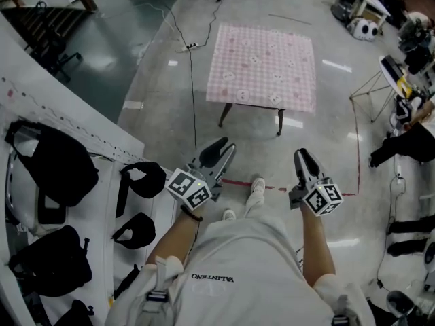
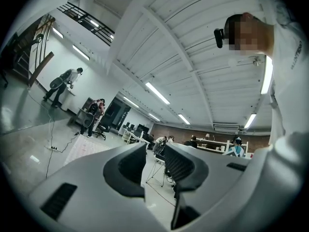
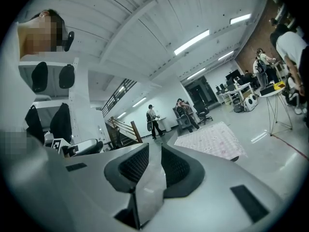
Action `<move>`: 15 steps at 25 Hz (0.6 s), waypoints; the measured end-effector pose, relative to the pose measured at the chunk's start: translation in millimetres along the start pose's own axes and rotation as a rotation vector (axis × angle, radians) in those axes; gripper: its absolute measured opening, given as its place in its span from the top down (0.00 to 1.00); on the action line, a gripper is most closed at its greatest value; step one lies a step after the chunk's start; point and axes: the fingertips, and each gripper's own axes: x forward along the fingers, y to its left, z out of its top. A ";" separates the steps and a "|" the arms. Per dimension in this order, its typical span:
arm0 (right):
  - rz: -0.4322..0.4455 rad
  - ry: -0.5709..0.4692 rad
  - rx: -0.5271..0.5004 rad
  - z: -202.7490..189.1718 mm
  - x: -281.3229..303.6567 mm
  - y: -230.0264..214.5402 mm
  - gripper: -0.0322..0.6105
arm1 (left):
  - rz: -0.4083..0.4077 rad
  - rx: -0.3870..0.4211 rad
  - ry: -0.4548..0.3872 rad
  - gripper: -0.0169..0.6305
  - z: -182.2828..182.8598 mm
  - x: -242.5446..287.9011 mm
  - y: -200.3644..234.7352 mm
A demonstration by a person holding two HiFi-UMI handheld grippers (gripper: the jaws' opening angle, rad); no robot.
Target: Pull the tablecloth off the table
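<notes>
A pink checked tablecloth (image 1: pixel 262 63) covers a small table whose dark legs (image 1: pixel 279 122) show below its near edge, several steps ahead of me on the grey floor. Both grippers are held close to my body, well short of the table. My left gripper (image 1: pixel 223 148) points forward with a narrow gap between its pads and holds nothing. My right gripper (image 1: pixel 302 156) is the same, slightly open and empty. The cloth appears small beyond the left gripper (image 2: pixel 155 151) as a pale tablecloth (image 2: pixel 84 149), and beyond the right gripper (image 3: pixel 155 151) as a tablecloth (image 3: pixel 212 139).
A white panel with black bags (image 1: pixel 51 172) hanging on it runs along my left. A red tape line (image 1: pixel 272 185) crosses the floor by my shoe. A cable (image 1: pixel 194 94) trails left of the table. A thin stand (image 1: pixel 377 90) and a seated person (image 1: pixel 408 145) are at the right.
</notes>
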 end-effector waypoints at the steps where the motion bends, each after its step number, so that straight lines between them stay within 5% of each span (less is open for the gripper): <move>1: 0.003 0.001 0.002 -0.5 4.1 -3.0 0.81 | 0.003 -0.002 0.002 0.82 -1.4 3.0 2.6; 15: 0.019 0.055 0.061 4.1 63.7 -81.9 0.81 | 0.019 -0.027 0.087 0.82 -31.1 94.5 40.3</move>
